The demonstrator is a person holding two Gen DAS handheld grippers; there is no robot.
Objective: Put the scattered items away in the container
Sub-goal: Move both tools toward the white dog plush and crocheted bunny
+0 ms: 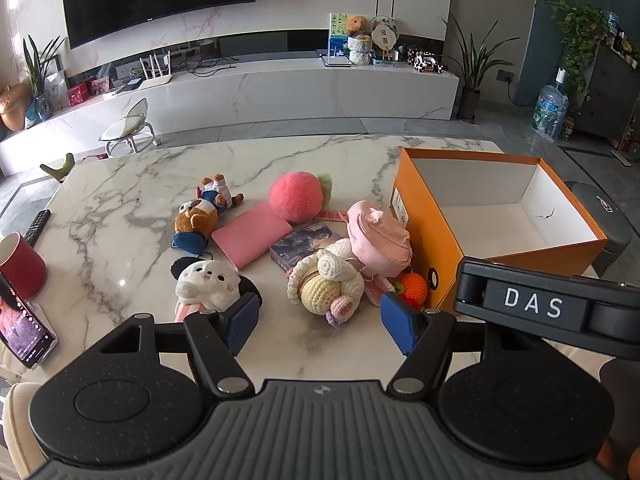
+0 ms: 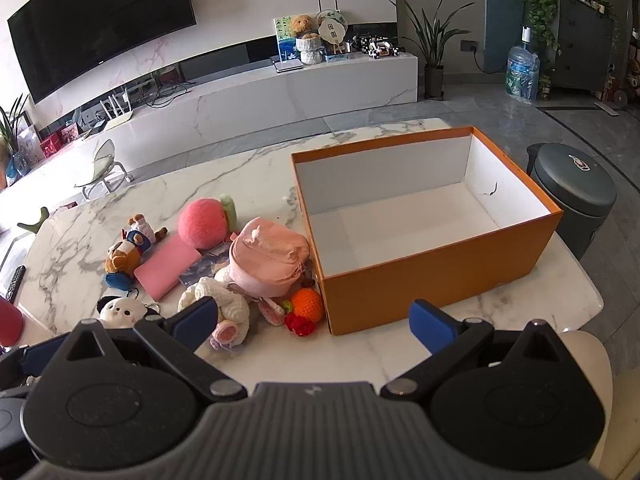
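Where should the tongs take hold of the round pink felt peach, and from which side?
Across the pink peach's round body, coming down from above and the near side. It sits clear on top, but the green leaf behind and the pink notebook in front crowd its base. Both tongs, left and right, are open and empty.

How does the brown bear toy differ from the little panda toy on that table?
The brown bear toy is brown and dressed in blue and white; the panda toy is white with black ears. The bear lies stretched on its back farther away; the panda sits nearer, face showing. Both are small plush toys outside the orange box.
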